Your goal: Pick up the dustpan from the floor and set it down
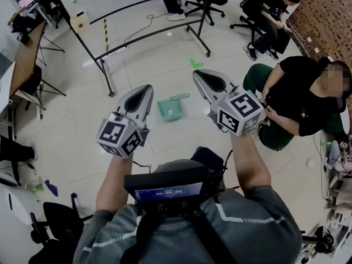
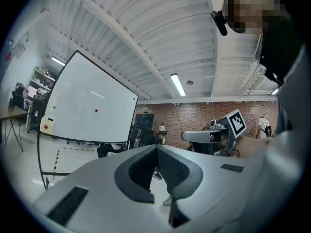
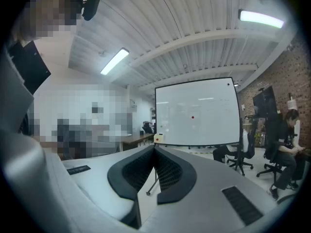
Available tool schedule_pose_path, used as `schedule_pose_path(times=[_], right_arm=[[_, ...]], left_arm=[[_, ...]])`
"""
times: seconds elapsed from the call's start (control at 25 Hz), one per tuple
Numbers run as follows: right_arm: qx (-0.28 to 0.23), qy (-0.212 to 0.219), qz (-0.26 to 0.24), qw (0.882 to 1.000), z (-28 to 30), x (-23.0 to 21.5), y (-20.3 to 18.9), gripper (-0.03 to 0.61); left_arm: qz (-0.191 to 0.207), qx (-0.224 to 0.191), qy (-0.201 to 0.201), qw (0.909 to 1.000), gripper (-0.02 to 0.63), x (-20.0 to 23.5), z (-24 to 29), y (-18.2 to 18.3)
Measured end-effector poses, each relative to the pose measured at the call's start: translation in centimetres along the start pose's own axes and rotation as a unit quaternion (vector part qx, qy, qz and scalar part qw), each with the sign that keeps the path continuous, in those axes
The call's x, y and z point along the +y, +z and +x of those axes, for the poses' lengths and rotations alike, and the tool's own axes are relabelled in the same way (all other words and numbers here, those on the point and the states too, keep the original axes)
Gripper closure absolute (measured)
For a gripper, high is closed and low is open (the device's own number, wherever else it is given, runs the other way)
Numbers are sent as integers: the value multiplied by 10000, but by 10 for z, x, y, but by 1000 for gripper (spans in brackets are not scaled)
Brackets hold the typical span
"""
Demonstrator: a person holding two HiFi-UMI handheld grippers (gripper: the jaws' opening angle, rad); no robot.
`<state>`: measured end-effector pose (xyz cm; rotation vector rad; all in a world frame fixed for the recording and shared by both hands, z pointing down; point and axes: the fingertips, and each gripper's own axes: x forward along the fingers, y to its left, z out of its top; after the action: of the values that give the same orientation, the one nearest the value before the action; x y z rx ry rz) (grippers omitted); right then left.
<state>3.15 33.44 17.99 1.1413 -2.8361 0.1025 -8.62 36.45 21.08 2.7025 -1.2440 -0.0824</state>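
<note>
The left tongs and right tongs are both closed, empty and held level. A green dustpan lies on the floor below, between them.

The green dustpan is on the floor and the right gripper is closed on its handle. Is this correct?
Not quite. The green dustpan is on the floor, but the right gripper is closed on nothing. The right gripper view shows its jaws together and empty.

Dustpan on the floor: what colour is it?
The dustpan is teal green; the head view shows it best.
</note>
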Motion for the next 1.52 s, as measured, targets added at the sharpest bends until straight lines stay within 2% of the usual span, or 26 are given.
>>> schedule_pose_path(times=[0.2, 0.52, 0.68, 0.88, 1.08, 1.2, 1.52], right_arm=[[-122, 264, 6, 9996, 35, -45, -4, 563], [-247, 1155, -74, 9930, 84, -162, 11, 562], [-236, 1505, -26, 9883, 103, -192, 18, 563], [-207, 1568, -60, 9874, 128, -194, 18, 561], [-280, 1356, -42, 9904, 148, -202, 26, 561], [-296, 1280, -43, 9913, 159, -195, 28, 561], [-325, 1462, -242, 9884, 169, -180, 34, 560]], left_arm=[[12, -116, 179, 9998, 580, 34, 49, 2], [162, -158, 755, 9969, 580, 72, 175, 24], [189, -270, 1062, 9938, 580, 86, 207, 38], [223, -259, 1017, 9942, 580, 112, 209, 45], [332, -297, 770, 9960, 580, 135, 208, 59], [376, -454, 851, 9946, 580, 151, 191, 64], [352, -361, 686, 9964, 580, 160, 188, 59]])
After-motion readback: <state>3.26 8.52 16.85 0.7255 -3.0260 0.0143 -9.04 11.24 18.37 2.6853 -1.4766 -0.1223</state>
